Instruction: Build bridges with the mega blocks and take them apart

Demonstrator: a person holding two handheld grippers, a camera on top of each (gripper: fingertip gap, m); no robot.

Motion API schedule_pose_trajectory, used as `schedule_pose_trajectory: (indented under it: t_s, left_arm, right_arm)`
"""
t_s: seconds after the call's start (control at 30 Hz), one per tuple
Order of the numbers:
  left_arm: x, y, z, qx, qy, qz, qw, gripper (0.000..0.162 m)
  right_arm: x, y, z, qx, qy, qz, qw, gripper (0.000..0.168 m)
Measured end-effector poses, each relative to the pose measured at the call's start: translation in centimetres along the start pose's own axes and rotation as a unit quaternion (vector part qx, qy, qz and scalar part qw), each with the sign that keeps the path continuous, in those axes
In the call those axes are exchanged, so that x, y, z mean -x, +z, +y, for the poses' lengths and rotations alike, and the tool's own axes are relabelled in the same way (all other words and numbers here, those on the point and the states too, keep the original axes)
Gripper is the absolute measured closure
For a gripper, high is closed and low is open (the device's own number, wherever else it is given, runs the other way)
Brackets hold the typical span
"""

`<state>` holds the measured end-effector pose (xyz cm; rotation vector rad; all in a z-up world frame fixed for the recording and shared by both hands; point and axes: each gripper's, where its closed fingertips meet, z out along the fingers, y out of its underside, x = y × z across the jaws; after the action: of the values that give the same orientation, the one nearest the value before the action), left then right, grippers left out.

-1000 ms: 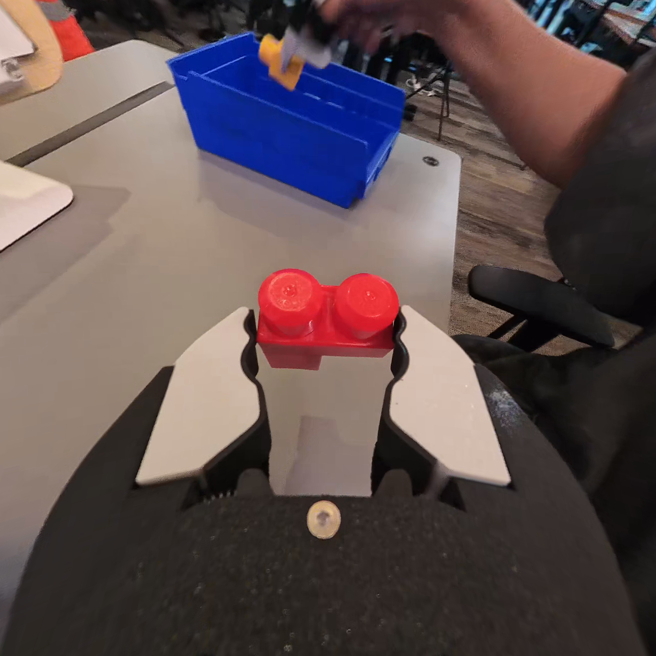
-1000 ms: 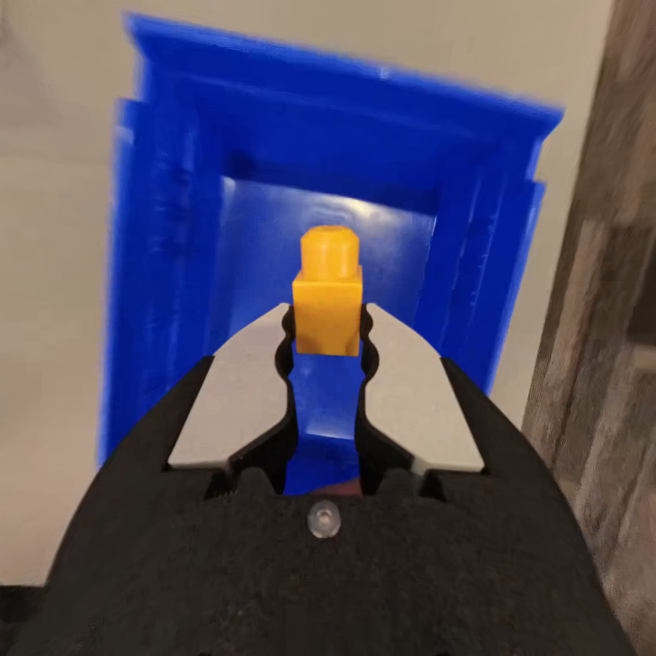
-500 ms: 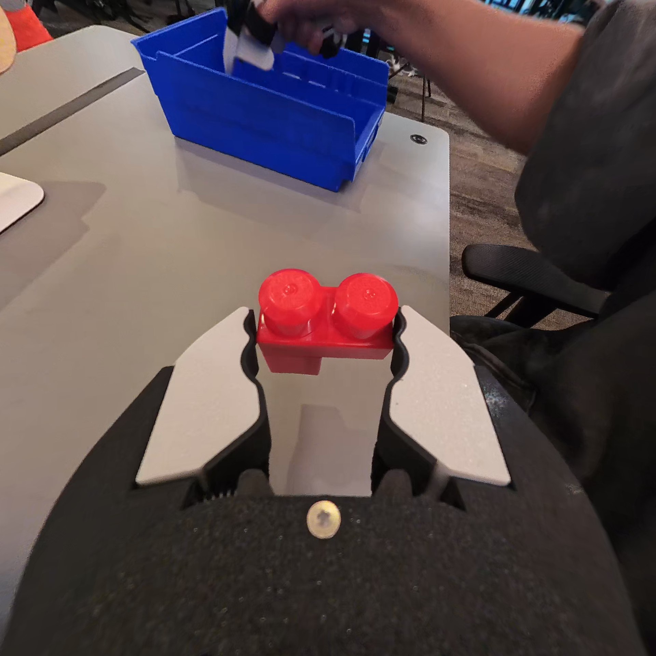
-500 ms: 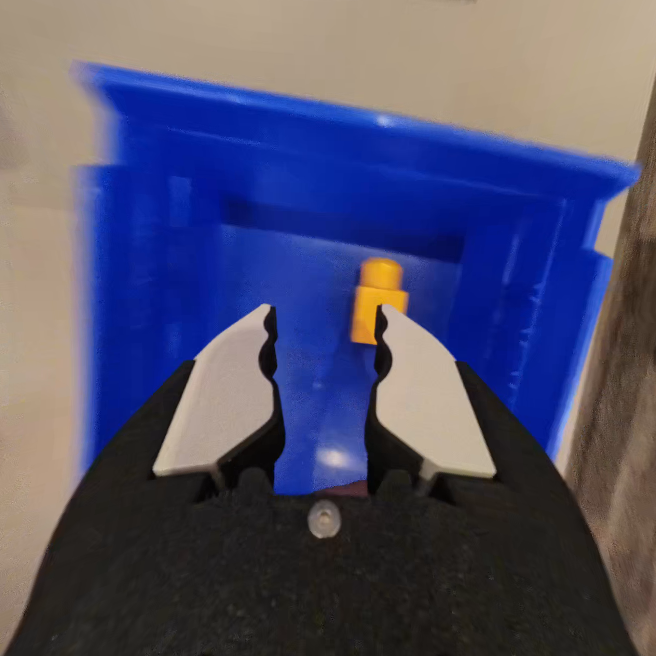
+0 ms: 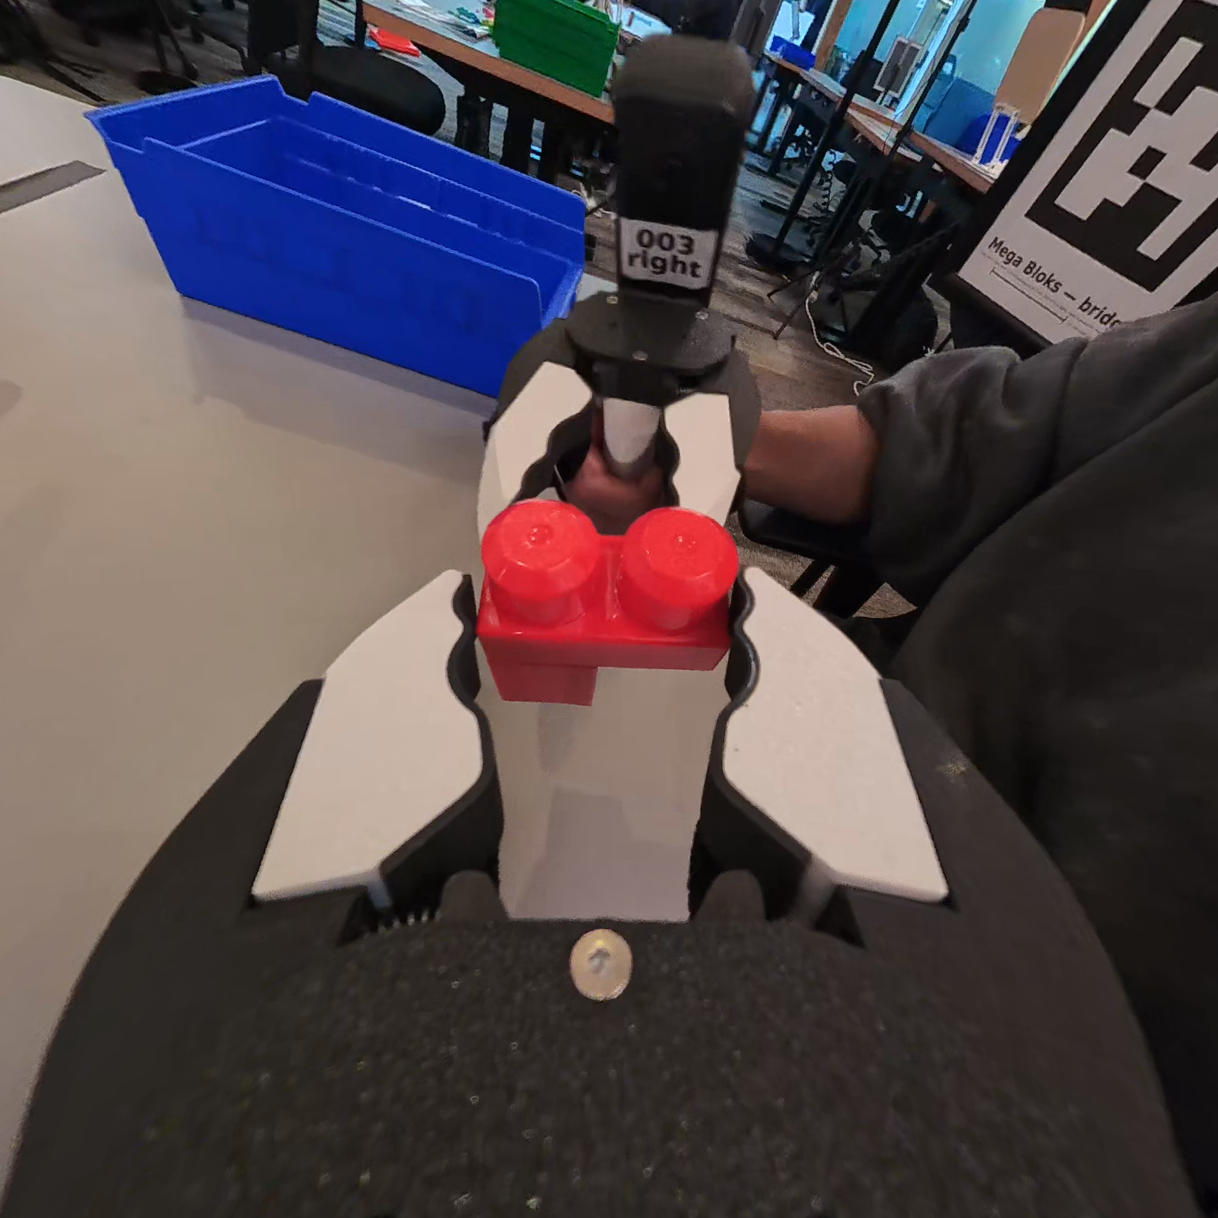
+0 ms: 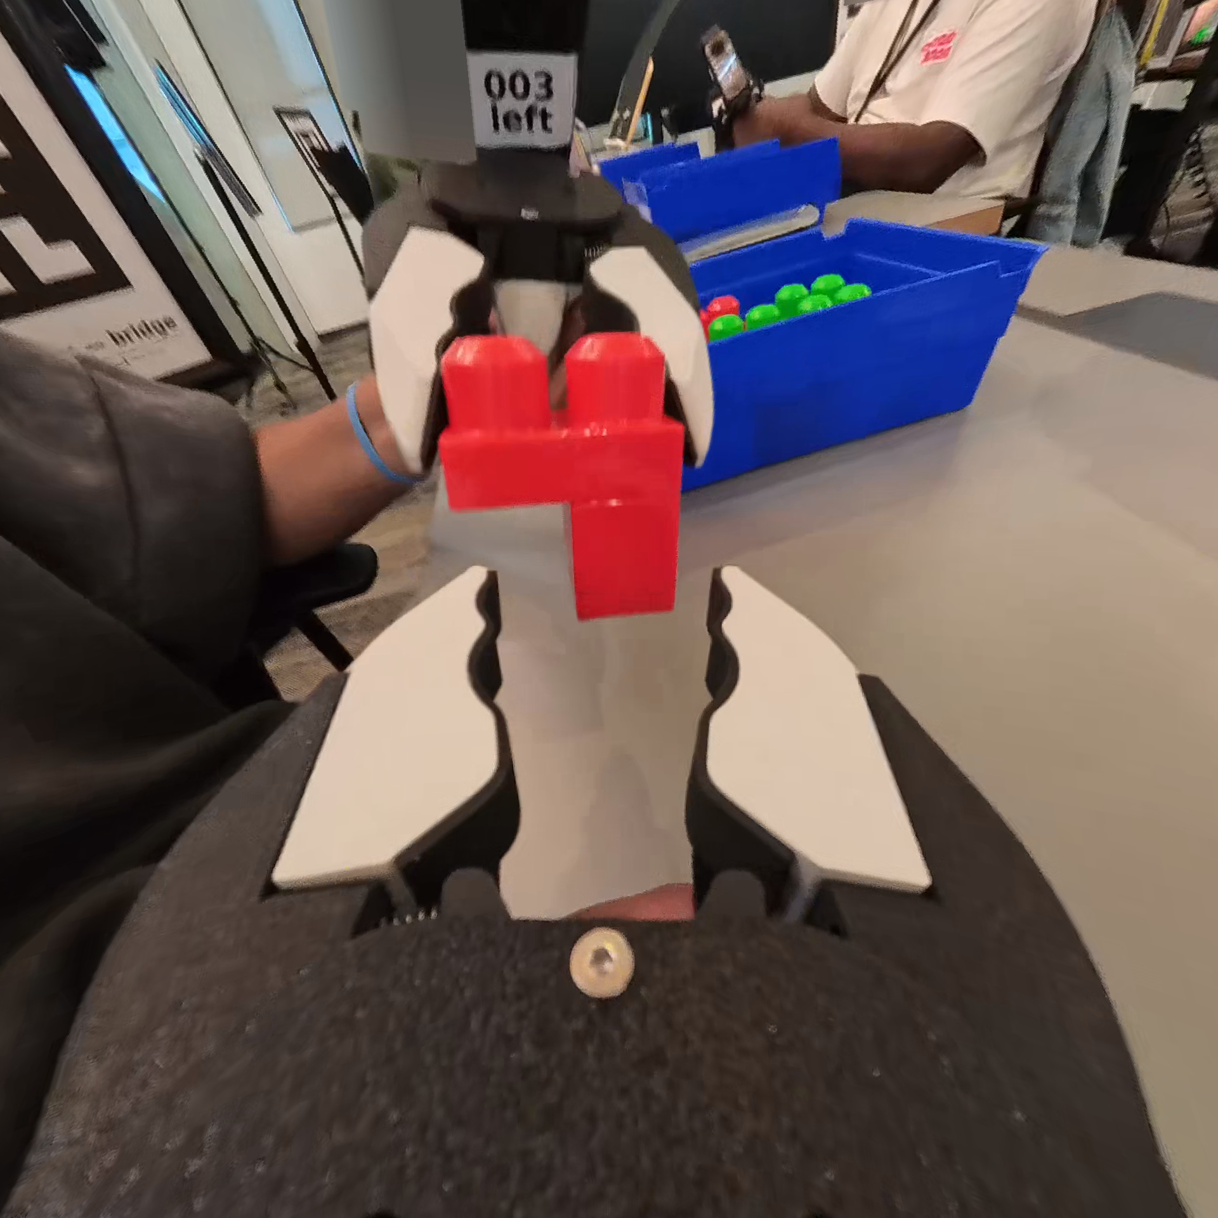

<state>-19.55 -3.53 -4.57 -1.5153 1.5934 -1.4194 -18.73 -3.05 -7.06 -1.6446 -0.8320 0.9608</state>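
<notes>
Left wrist view, left hand-held gripper point(image 5: 603, 616) gripping red block point(image 5: 603, 609)

The bench point(image 5: 198, 527) is smooth and pale grey, and light shines softly on its top. Past its far edge lies a floor point(image 5: 758, 369) of dark wood-look planks. A black chair arm point(image 6: 316, 580) sticks out near the bench edge. Farther back in the left wrist view stand long brown tables point(image 5: 527, 72) on dark legs, with a green box point(image 5: 557, 39) on one. A big white board point(image 5: 1120, 165) with black squares leans on the right. In the right wrist view, a white wall point(image 6: 277, 99) stands behind, and a person in a white shirt point(image 6: 956, 86) sits at another grey table point(image 6: 923, 204).
</notes>
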Motion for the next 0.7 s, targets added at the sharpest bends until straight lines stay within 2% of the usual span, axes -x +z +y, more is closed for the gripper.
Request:
schedule_pose_trajectory:
  t_s: [0.13,0.17,0.2,0.23,0.57,0.7]
  left_arm:
    - [-0.6,0.8,0.3,0.011,0.015,0.009,1.000,0.089]
    - [-0.6,1.0,0.3,0.013,0.017,0.009,1.000,0.089]
    - [-0.7,1.2,0.4,0.014,0.018,0.014,1.000,0.089]
    - [-0.9,1.2,0.4,0.014,0.018,0.019,1.000,0.089]
    - [-1.3,1.6,0.3,-0.001,0.079,-0.007,0.997,0.093]
    - [-1.4,1.8,-0.1,-0.025,0.071,0.001,0.997,0.093]
  right_arm:
    - [0.0,1.0,0.7,0.007,0.038,-0.029,0.999,0.111]
    - [0.4,1.2,0.9,0.007,0.040,-0.039,0.998,0.115]
    - [0.4,1.4,1.1,0.012,0.031,-0.032,0.999,0.131]
    - [0.2,1.4,1.3,0.014,0.010,-0.021,1.000,0.133]
    - [0.9,1.7,2.2,0.038,-0.014,-0.037,0.999,0.134]
    - [0.9,1.4,2.3,0.054,-0.013,-0.034,0.998,0.133]
